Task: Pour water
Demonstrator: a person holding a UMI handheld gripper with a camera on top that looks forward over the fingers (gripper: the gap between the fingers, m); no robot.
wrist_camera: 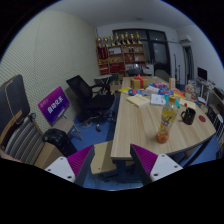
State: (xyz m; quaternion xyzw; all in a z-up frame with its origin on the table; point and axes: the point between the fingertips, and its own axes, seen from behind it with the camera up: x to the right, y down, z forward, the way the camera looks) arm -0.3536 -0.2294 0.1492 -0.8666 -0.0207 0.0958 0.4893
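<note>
My gripper (110, 166) is open, its two purple pads (143, 158) well apart with nothing between them. It is held high, back from the near end of a long wooden table (135, 125). A bottle with an orange lower half (166, 121) stands on the table ahead and to the right of the fingers. A second, clear bottle (172, 86) stands further back among cluttered items. No cup or glass is clearly visible.
Black office chairs (92, 99) stand left of the table on the blue floor. A purple sign (53, 104) leans at the left. A low wooden bench (100, 158) lies just ahead of the fingers. Shelves (125, 55) line the far wall.
</note>
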